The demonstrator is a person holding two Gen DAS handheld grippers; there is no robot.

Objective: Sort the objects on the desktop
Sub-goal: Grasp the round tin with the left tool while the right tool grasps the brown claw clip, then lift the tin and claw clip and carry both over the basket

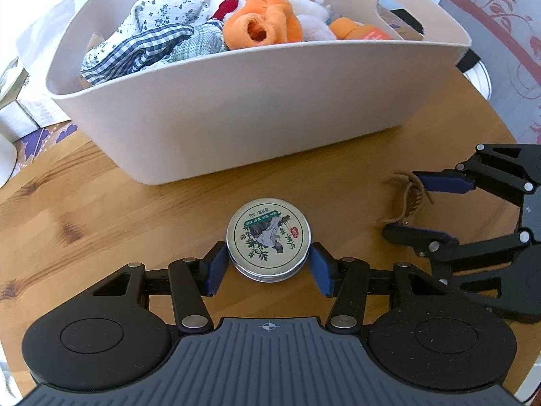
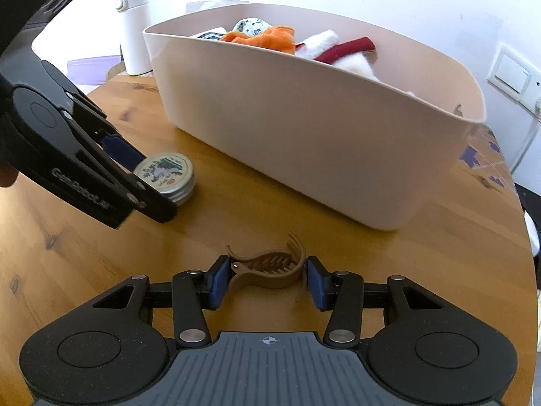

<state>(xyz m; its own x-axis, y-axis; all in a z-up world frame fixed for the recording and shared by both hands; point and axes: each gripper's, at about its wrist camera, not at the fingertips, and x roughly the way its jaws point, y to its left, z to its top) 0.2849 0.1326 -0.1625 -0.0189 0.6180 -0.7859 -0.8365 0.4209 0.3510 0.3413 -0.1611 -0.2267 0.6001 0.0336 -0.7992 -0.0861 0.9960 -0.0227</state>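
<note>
A round metal tin [image 1: 268, 238] with a printed lid sits on the wooden table, between the blue pads of my left gripper [image 1: 268, 265], which is shut on its sides. The tin also shows in the right wrist view [image 2: 167, 176] with the left gripper [image 2: 142, 182] around it. A brown hair claw clip [image 2: 267, 269] lies between the pads of my right gripper [image 2: 267, 279], which is shut on it. In the left wrist view the clip [image 1: 407, 199] sits in the right gripper [image 1: 410, 208].
A large beige tub [image 1: 257, 108] stands behind both objects, filled with plush toys [image 1: 267, 20] and checked cloth [image 1: 145, 47]; it also shows in the right wrist view [image 2: 304, 128]. A white bottle [image 2: 135, 30] stands at the table's far left edge. A wall switch [image 2: 510, 72] is at right.
</note>
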